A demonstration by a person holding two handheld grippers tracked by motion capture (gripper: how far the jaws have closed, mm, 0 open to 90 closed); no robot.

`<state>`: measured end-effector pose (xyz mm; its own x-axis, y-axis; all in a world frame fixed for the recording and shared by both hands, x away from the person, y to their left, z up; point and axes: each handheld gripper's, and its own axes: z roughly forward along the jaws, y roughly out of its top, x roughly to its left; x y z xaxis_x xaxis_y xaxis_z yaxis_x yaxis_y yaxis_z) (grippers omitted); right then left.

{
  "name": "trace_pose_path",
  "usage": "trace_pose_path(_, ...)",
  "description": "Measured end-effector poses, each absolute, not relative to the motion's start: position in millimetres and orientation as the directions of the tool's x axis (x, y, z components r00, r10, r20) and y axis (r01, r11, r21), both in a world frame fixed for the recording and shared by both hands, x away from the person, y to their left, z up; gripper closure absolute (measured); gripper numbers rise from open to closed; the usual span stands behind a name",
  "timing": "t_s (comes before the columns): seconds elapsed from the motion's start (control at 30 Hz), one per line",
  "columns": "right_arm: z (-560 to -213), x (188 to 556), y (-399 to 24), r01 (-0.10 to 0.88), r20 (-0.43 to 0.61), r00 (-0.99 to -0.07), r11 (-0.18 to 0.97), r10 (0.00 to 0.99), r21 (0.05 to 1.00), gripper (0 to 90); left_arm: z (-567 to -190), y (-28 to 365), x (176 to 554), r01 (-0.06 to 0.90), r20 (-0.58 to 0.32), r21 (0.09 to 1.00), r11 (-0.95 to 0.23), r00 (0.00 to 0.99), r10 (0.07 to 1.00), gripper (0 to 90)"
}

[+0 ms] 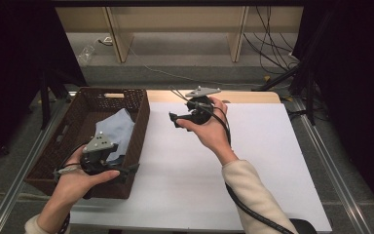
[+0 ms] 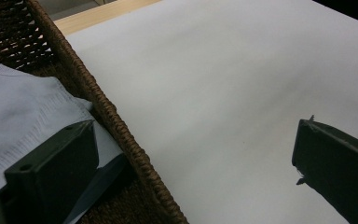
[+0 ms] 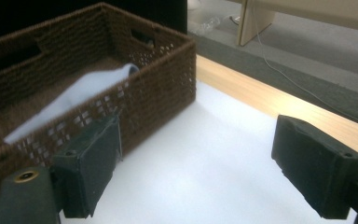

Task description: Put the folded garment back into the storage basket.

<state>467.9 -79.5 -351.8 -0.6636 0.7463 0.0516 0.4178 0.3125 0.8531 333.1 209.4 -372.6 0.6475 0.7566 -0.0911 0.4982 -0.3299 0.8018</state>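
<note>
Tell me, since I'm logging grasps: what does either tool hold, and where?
Nothing. Both the left tool and right tool stand open and empty; the blue cloth lies in the basket.

Brown woven basket (image 1: 136, 127), pale-blue cloth (image 1: 118, 129) (w/ black tools)

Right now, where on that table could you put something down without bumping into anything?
The white table top is bare from the basket's right wall across to the table's right edge, and forward to the wooden strip at the back; the right tool is above it. The crowded spot is the basket at the left: a pale blue cloth lies inside, with the left tool at its near right wall.
</note>
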Motion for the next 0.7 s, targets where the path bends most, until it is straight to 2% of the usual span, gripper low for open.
trace_pose_path(0.43,-372,439,-149,0.412,0.043,-0.629,0.285,0.776,0.866,16.8,-373,211,334,0.490,-0.095,0.812,-0.316,0.646,0.757,0.0)
trace_pose_path(0.7,-380,396,-205,0.350,0.030,-0.631,0.249,0.775,0.903,17.4,-373,211,335,0.484,-0.099,0.820,-0.305,0.646,0.757,0.0)
